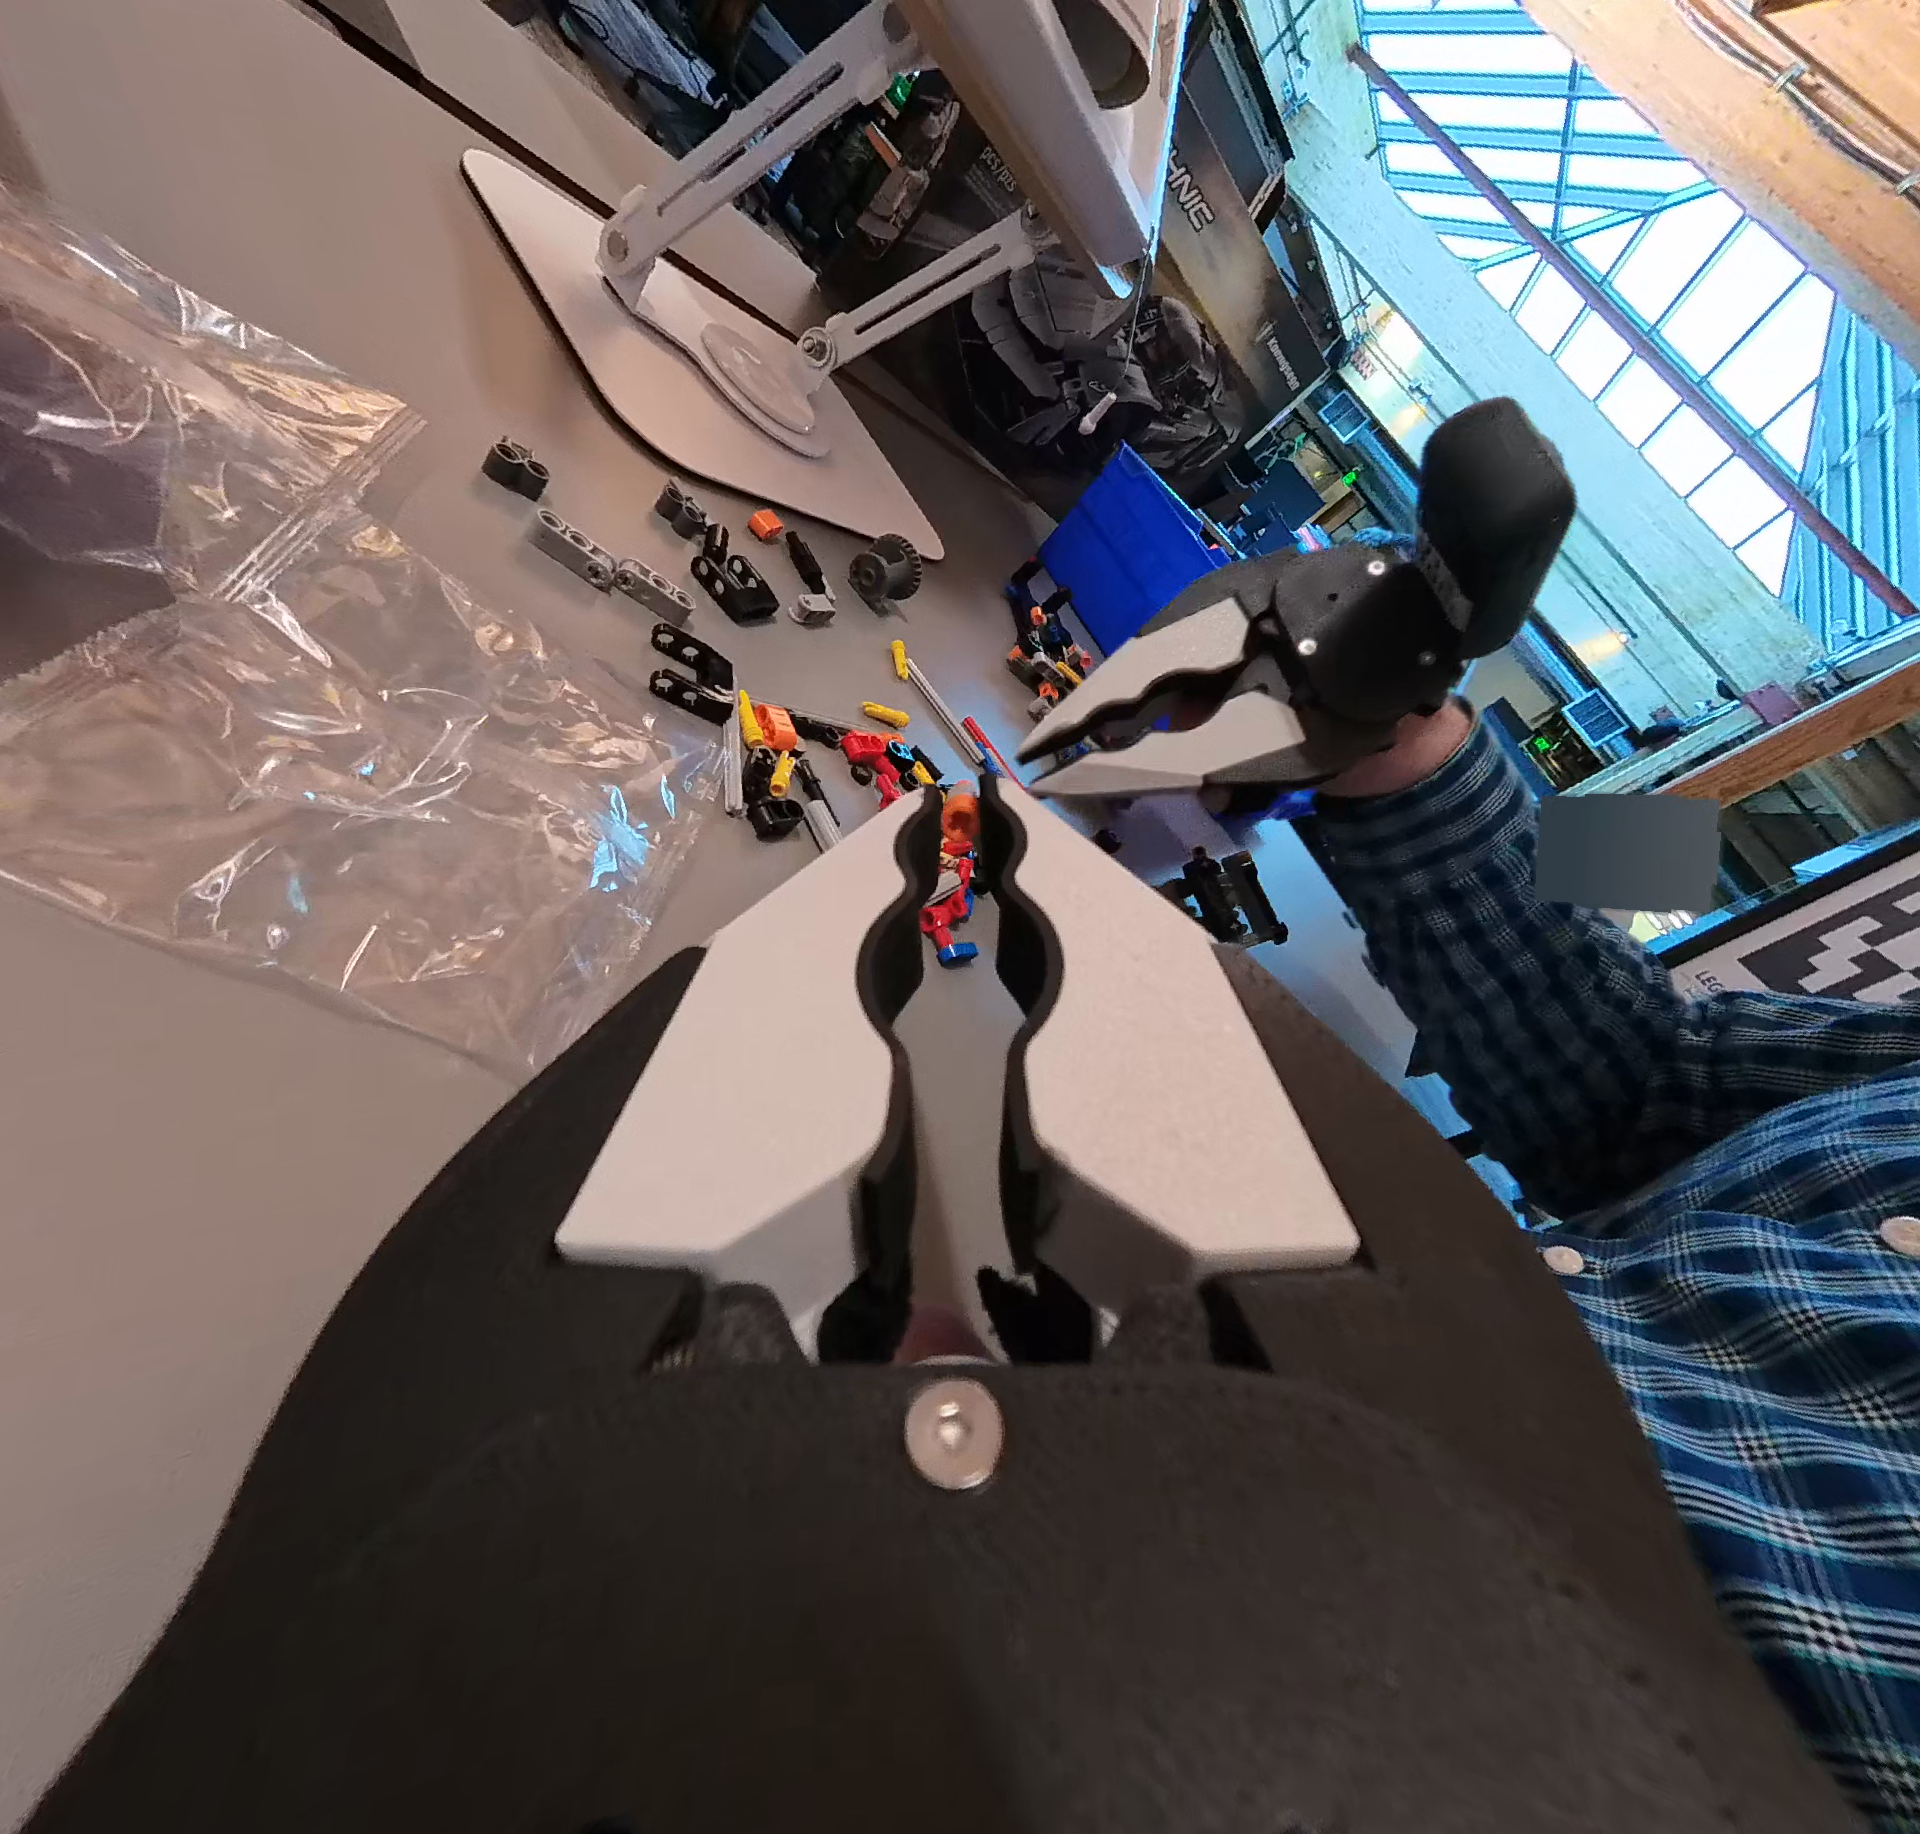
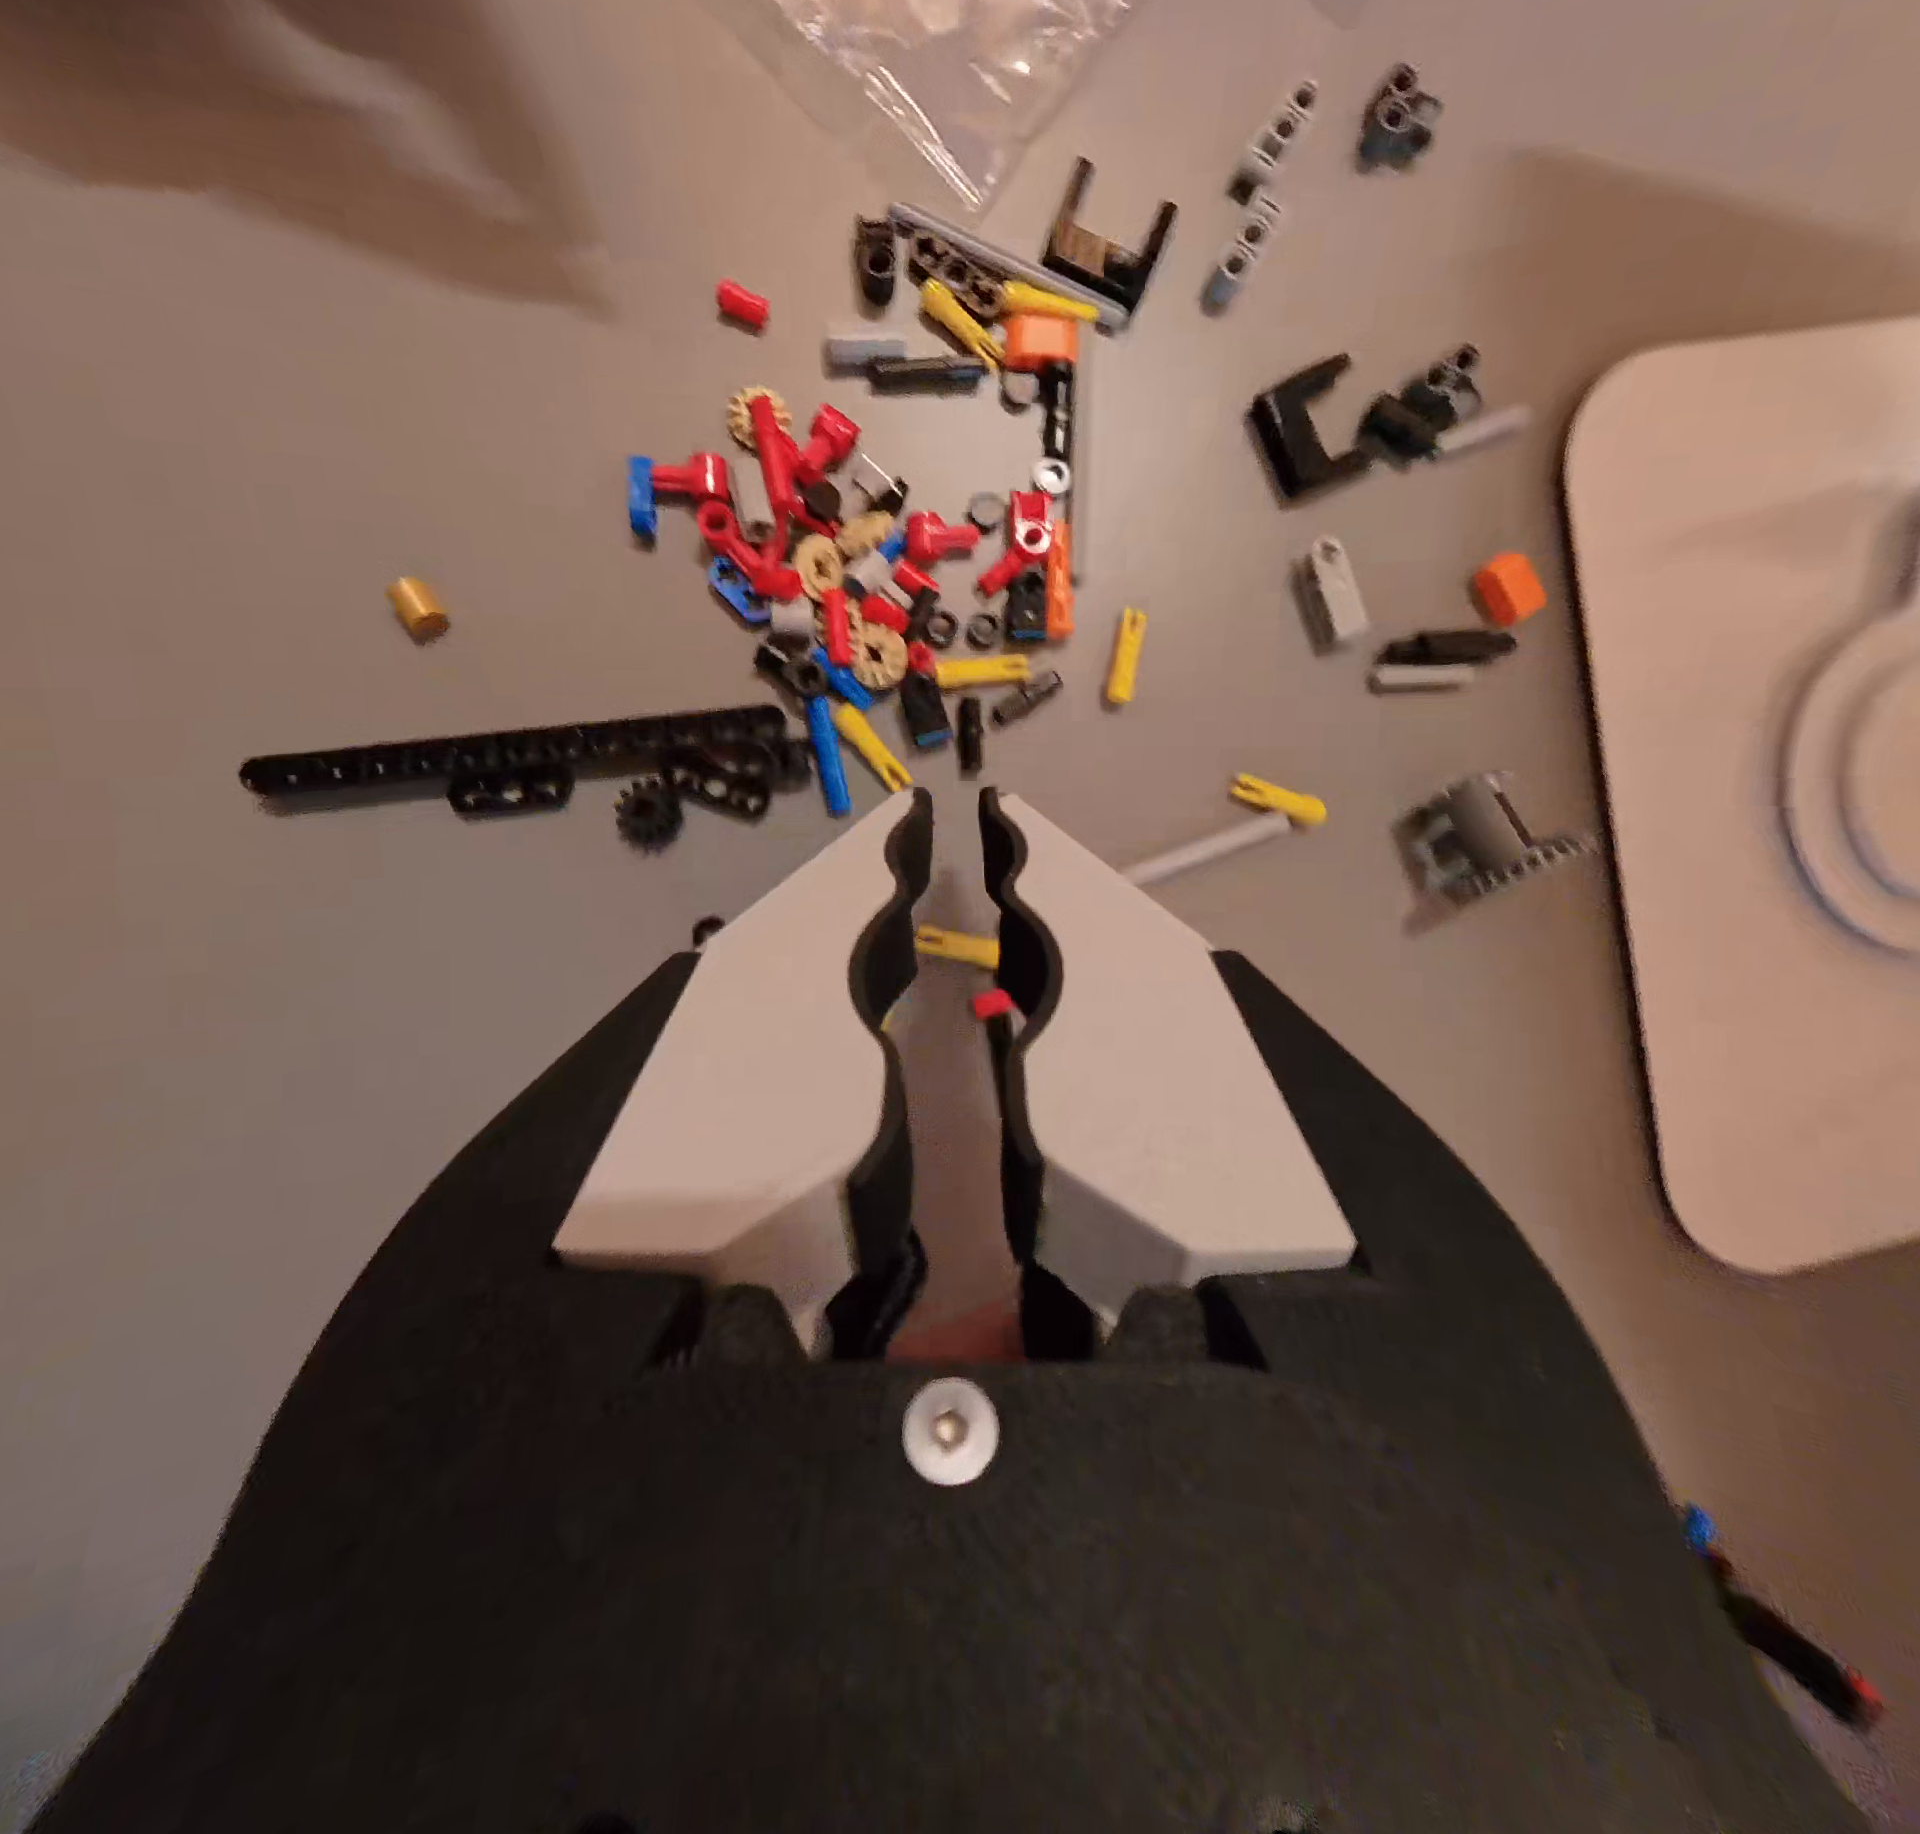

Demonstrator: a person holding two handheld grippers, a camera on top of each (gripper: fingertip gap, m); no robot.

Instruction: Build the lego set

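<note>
Both grippers hover over a grey table (image 2: 312, 1057) strewn with loose lego pieces (image 2: 862, 579). The left gripper (image 1: 958, 797) and the right gripper (image 2: 951, 797) each hold their fingers narrowly apart, gripping nothing; pieces show through the gaps, lying on the table below. The main heap of small red, blue, yellow and tan pieces sits just ahead of the right gripper's tips, with a black beam (image 2: 520, 750) beside it, its long axis running across the right wrist view. A clear bag (image 1: 312, 745) lies near the heap; a white stand base (image 2: 1766, 797) sits to one side. The pieces look light, stiff, smooth and likely to skid or roll; the beam is probably best pinched across its narrow width near the middle, pins across their shafts.
</note>
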